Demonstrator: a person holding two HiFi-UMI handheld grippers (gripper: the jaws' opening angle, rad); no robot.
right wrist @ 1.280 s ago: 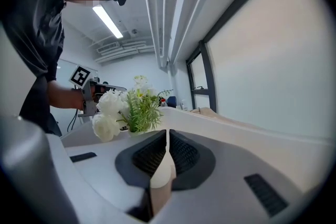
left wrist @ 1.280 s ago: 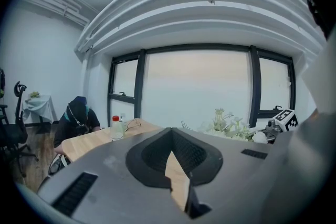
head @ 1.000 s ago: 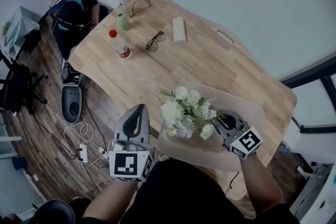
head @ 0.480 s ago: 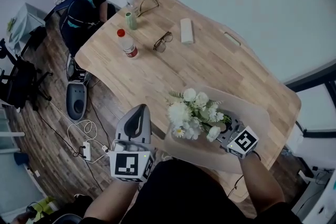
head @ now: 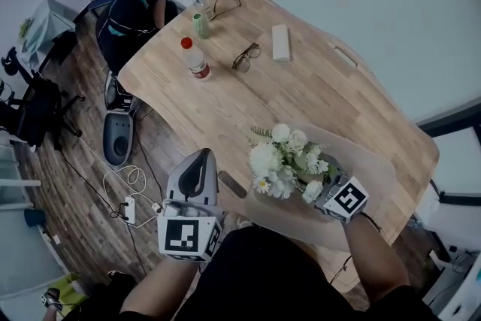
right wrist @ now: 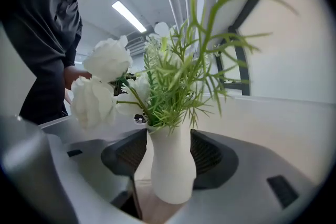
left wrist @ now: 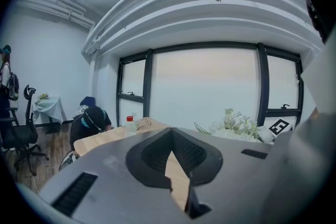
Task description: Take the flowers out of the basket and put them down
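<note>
Head view is showing the flowers sitting at the lower centre-right of the frame, over the near part of the wooden bench, with the right claw reaching in at them from the lower right. In the right gripper view they are standing upright in a white vase, and that claw's jaws are opening: the vase is standing between them, with the dark pads just beside it on either side and not pressing on it. The left claw is hovering at the lower left, off the bench's near edge, with its jaws together and nothing between them. A red-capped bottle and a pair of glasses are lying well apart from the flowers, toward the upper left.
</note>
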